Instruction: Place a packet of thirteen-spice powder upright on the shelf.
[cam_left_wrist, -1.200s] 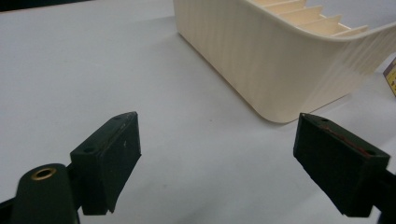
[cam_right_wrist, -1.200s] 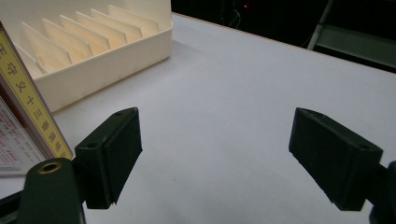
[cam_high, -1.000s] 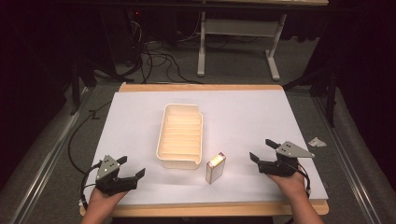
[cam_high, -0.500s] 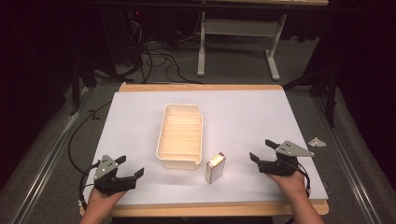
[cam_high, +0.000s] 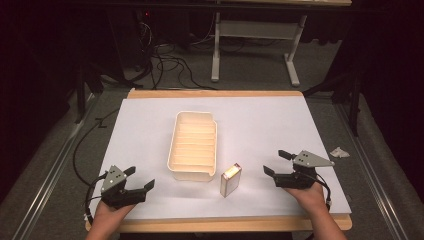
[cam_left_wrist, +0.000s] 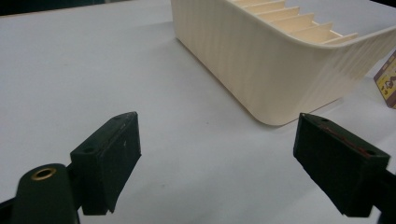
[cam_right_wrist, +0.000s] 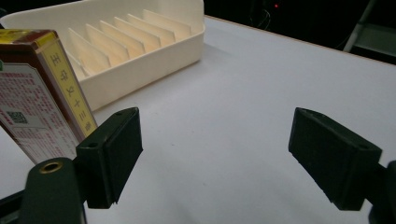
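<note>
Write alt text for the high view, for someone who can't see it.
Two hand-held grippers, left gripper and right gripper, rest open on a white table. Between them stand a cream slotted tray and a small upright box beside its near right corner.

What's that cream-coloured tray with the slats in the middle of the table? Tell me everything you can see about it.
The tray is a long cream bin, plastic by its look, with rounded corners, ribbed outer walls and a row of thin dividers that split it into narrow slots, all empty. It sits flat and open-topped on the white table, its length running away from the person. A small box stands upright just off its near right corner, apparently not touching.
</note>
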